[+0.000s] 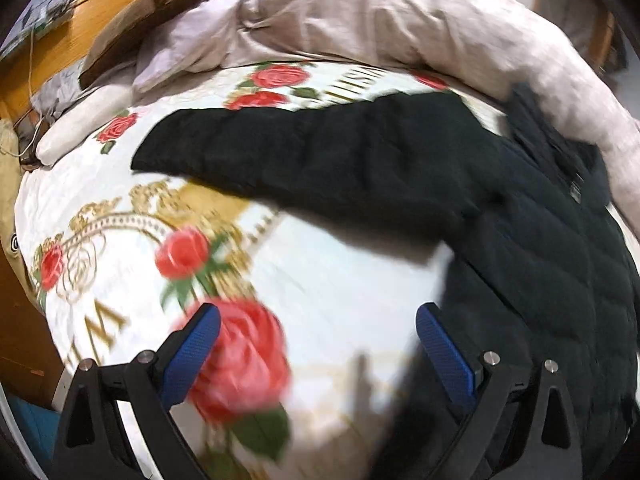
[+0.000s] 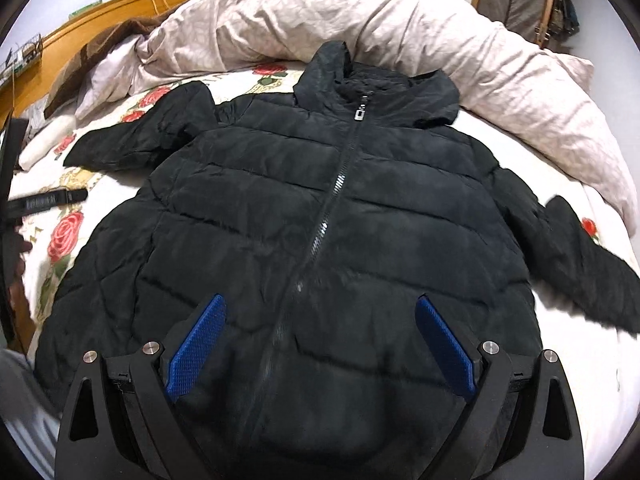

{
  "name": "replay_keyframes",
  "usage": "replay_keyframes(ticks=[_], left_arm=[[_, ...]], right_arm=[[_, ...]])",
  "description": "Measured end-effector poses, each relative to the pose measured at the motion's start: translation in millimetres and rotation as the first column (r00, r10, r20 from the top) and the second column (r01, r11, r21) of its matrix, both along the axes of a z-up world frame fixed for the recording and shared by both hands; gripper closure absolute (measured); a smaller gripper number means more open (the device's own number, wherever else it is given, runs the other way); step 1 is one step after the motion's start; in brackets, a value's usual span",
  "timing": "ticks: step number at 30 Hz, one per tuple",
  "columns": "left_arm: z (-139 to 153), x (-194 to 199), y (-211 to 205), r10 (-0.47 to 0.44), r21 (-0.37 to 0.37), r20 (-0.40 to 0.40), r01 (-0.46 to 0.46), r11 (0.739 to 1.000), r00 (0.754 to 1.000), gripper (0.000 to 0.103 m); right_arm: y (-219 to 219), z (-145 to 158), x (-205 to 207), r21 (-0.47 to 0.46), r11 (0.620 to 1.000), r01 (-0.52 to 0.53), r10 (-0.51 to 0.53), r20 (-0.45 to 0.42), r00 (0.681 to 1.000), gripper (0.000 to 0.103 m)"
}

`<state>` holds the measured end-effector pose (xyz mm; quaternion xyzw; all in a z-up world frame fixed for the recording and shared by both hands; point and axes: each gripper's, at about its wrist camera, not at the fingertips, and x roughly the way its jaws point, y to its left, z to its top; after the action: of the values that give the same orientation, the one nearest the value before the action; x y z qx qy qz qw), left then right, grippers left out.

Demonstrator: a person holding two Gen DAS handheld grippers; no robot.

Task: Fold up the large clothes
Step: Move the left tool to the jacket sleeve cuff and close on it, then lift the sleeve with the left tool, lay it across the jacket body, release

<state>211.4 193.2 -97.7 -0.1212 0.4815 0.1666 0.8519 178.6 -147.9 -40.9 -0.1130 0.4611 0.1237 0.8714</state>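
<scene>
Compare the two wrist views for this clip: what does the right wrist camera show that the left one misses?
Only the right wrist view shows the whole black puffer jacket laid flat, with its zipper closed, the hood and the far sleeve. The right claw hangs open above the hem.

Only the left wrist view shows a close, blurred stretch of the rose-print bedsheet under the open left claw.

Both show the jacket's near sleeve spread out, the crumpled beige duvet behind, and the wooden headboard.
</scene>
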Motion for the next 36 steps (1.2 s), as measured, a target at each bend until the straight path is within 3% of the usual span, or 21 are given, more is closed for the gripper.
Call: replay_keyframes(ticks=[4,13,20,22,24,26,27,29,36], left_arm=[[-16.0,27.4,45.1,0.075,-0.034,-0.001,-0.075,0.997,0.997,0.011],[-50.4,65.7,129.6,0.257,-0.089,0.007,-0.255,0.963,0.966,0.011],[-62.9,83.1,139.5,0.237,-0.053,0.045,-0.234,0.971,0.971,0.013],[-62.8,85.4,137.7,0.219,-0.044,0.063,-0.217,0.975,0.974,0.024],[-58.4,88.6,133.8,0.180,-0.051,0.089,-0.176,0.983,0.980,0.051],[-51.9,93.8,126.0,0.153,-0.020,0.084,-0.152,0.988,0.985,0.071],[-47.9,95.3,123.3,0.147,-0.009,0.085,-0.147,0.989,0.986,0.076],[-38.8,96.3,121.3,0.140,-0.016,0.088,-0.140,0.990,0.986,0.084],[22.8,85.3,97.1,0.075,-0.026,0.175,-0.072,0.997,0.982,0.088]], right_arm=[[10.1,-11.6,19.3,-0.016,1.000,-0.005,0.005,-0.016,1.000,0.007],[25.9,-31.4,55.8,-0.054,0.999,-0.002,0.000,-0.030,1.000,0.007],[29.2,-40.2,74.9,-0.070,0.998,0.001,-0.004,-0.035,0.999,0.007],[29.2,-41.5,76.9,-0.074,0.997,0.001,-0.004,-0.038,0.999,0.007],[29.1,-42.0,77.1,-0.077,0.997,0.000,-0.003,-0.041,0.999,0.007],[28.4,-41.4,76.2,-0.083,0.997,-0.001,-0.003,-0.039,0.999,0.007],[27.9,-40.7,75.1,-0.084,0.996,0.000,-0.003,-0.038,0.999,0.007],[25.7,-37.1,72.7,-0.082,0.997,0.004,-0.007,-0.036,0.999,0.007],[11.7,-15.4,57.7,-0.075,0.997,0.027,-0.028,-0.010,1.000,0.007]])
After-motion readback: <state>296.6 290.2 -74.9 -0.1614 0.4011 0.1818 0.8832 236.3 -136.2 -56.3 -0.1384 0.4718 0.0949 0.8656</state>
